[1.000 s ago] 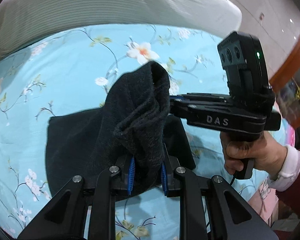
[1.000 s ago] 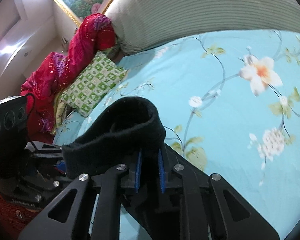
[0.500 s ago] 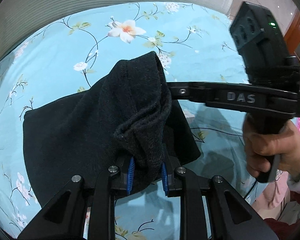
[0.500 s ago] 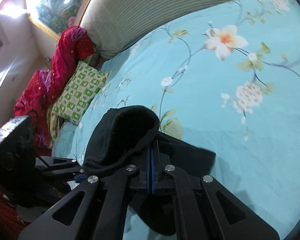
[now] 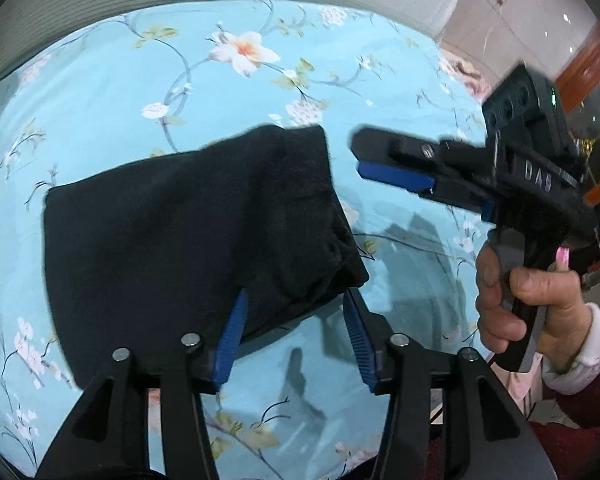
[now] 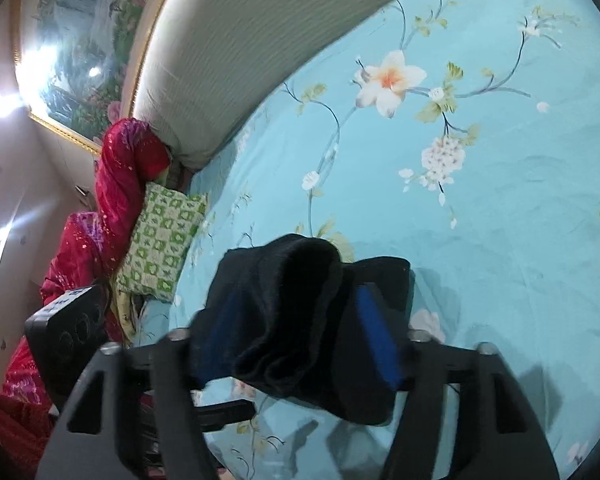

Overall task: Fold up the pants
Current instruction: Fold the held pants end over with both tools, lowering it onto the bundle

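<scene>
The black pants point(image 5: 188, 232) lie folded into a compact bundle on the blue floral bedsheet point(image 5: 140, 80). My left gripper point(image 5: 294, 336) is open, its blue pads straddling the bundle's near right corner. My right gripper point(image 5: 364, 160) is open and empty, hovering just right of the bundle's far corner. In the right wrist view the pants point(image 6: 300, 312) sit between and just beyond the open right gripper point(image 6: 296, 340), their rolled edge bulging up.
A striped grey-white headboard cushion point(image 6: 240, 60) borders the bed's far side. A green checked pillow point(image 6: 160, 240) and red cloth point(image 6: 116, 200) lie at the bed's left end. A framed painting point(image 6: 72, 60) hangs on the wall.
Both grippers have opened and let go of the pants. The lifted fold has dropped flat onto the bundle. The right gripper has drawn back to the right.
</scene>
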Tool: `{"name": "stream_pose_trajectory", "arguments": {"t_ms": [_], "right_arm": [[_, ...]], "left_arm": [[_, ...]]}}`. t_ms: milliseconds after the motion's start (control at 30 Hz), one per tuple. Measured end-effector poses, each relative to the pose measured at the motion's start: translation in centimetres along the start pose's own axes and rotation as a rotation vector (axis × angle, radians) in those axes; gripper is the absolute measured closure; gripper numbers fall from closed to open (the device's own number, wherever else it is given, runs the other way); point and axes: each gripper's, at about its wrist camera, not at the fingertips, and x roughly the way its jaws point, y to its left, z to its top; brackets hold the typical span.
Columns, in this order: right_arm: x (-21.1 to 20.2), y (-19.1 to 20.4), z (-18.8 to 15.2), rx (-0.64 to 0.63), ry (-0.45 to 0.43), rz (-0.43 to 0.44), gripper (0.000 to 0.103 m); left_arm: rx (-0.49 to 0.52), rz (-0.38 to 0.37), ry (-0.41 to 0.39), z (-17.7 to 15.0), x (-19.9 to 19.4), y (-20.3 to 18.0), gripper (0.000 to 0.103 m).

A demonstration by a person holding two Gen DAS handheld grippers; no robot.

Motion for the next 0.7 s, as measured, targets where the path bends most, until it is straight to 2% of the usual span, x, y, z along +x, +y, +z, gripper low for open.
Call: {"name": "stream_pose_trajectory", "arguments": {"t_ms": [167, 333, 400, 567, 700], "right_arm": [[0.1, 0.6, -0.4, 0.012, 0.015, -0.007, 0.037], [0.9, 1.5, -0.6, 0.024, 0.028, -0.058, 0.036], [1.2, 1.9, -0.7, 0.045, 0.034, -0.125, 0.025], [2.1, 2.6, -0.8, 0.098, 0.053, -0.216, 0.015], [2.8, 3.0, -1.1, 0.103, 0.074, -0.249, 0.015]], "left_arm": [[-0.093, 0.008, -0.036, -0.2, -2.2, 3.3, 0.045], [-0.191, 0.065, -0.059, 0.0, -3.4, 7.4, 0.039], [-0.237, 0.087, -0.057, 0.0, -3.5, 9.1, 0.038], [-0.341, 0.106, -0.064, -0.3, -4.0, 13.5, 0.035], [-0.393, 0.102, -0.056, -0.5, -3.7, 15.7, 0.033]]}}
